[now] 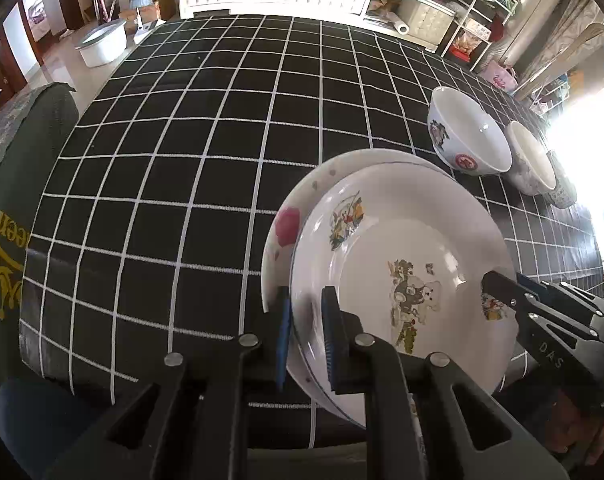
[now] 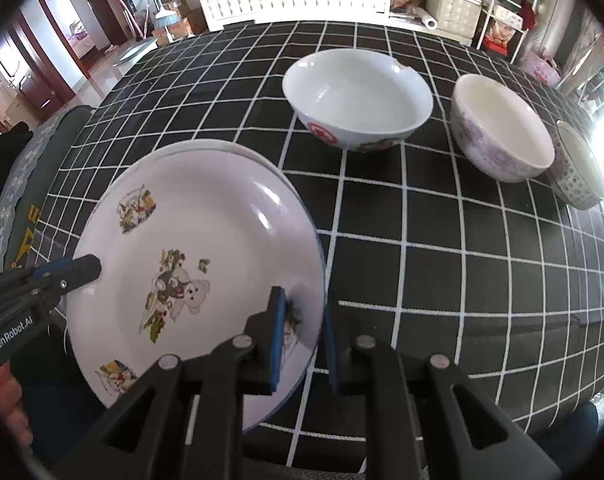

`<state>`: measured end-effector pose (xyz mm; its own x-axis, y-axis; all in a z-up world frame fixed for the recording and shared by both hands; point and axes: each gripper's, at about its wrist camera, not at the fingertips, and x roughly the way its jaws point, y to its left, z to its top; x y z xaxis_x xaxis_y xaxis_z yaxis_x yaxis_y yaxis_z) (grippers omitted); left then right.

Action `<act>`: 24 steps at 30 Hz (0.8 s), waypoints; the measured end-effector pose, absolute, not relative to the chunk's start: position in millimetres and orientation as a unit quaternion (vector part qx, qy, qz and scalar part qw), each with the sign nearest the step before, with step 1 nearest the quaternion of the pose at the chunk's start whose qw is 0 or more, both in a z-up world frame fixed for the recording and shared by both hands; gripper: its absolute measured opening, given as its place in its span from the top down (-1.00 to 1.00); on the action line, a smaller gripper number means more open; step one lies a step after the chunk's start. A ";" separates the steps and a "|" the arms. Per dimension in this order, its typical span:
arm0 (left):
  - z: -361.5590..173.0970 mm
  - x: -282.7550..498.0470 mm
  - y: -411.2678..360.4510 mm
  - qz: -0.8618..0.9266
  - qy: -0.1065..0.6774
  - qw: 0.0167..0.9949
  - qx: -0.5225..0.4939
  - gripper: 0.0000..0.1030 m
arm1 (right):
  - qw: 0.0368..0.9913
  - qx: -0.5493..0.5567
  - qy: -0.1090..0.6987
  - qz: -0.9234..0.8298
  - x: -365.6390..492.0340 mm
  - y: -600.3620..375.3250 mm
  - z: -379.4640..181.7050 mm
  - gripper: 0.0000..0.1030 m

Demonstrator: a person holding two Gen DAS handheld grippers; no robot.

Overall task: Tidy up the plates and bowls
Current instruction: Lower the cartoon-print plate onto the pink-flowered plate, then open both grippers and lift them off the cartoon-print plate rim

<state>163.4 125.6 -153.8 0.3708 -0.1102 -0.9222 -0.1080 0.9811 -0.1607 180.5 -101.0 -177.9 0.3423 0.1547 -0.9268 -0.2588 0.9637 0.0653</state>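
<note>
Now, left claw (image 1: 306, 334): clamped on white cartoon-printed round plate (image 1: 402, 280) rim.
Right claw (image 2: 302, 340): clamped on opposite rim.

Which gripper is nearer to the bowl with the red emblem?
Right. The right gripper clamps the cartoon plate's rim on the side facing the red-emblem bowl; the left gripper clamps the opposite rim, farther from it.
</note>
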 end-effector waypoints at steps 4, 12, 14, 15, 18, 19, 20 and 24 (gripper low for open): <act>-155.1 168.7 128.1 -0.004 0.560 0.822 -0.106 0.75 | 0.817 -0.047 0.561 0.125 184.4 -100.3 -179.5 0.57; -154.2 166.7 129.6 -0.007 0.558 0.822 -0.118 0.75 | 0.821 -0.039 0.555 0.128 181.5 -103.6 -180.3 0.55; -152.7 164.9 127.3 -0.004 0.557 0.823 -0.110 0.75 | 0.820 -0.047 0.555 0.130 177.9 -103.2 -179.5 0.55; -151.7 163.6 125.9 -0.002 0.556 0.824 -0.105 0.75 | 0.820 -0.050 0.555 0.131 177.5 -102.8 -178.8 0.54; -147.0 159.3 123.6 0.007 0.550 0.830 -0.091 0.69 | 0.820 -0.050 0.553 0.135 175.5 -103.6 -176.6 0.35; -145.0 158.2 123.1 0.010 0.548 0.832 -0.086 0.68 | 0.821 -0.046 0.553 0.136 173.6 -105.9 -175.2 0.27; -140.5 155.7 121.5 0.017 0.542 0.837 -0.076 0.62 | 0.822 -0.043 0.551 0.136 172.4 -107.8 -173.8 0.22; -124.4 146.1 117.6 0.015 0.527 0.848 -0.060 0.59 | 0.828 -0.031 0.543 0.139 166.8 -111.9 -165.9 0.13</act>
